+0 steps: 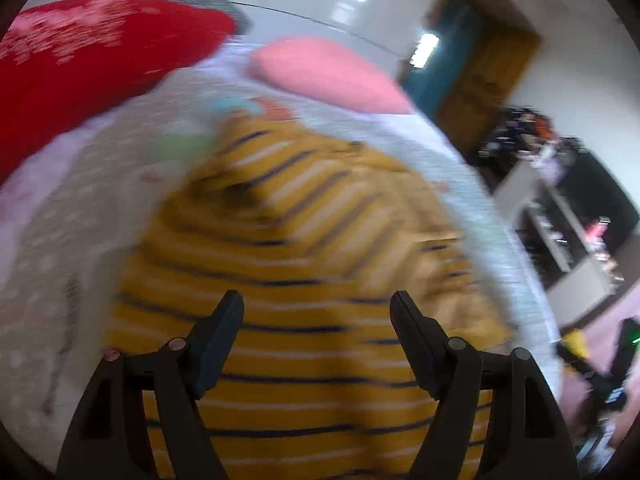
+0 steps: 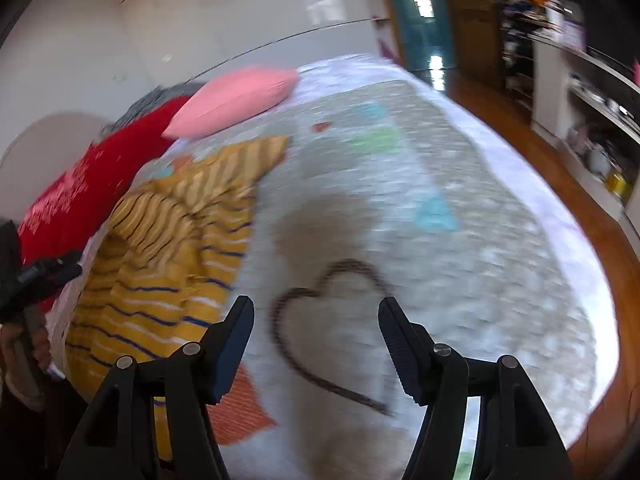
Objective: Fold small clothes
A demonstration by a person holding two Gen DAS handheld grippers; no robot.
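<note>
A mustard-yellow garment with white and navy stripes lies rumpled on the bed's patterned blanket. My left gripper is open and empty, hovering over the garment's near part. In the right wrist view the same garment lies at the left, one sleeve pointing toward the pink pillow. My right gripper is open and empty above the bare blanket, to the right of the garment, over a drawn heart outline. The left gripper's tool shows at the far left edge of the right wrist view. Both views are motion-blurred.
A pink pillow and a red patterned cushion lie at the head of the bed. A wooden floor, shelves with clutter and a doorway lie beyond the bed's right edge.
</note>
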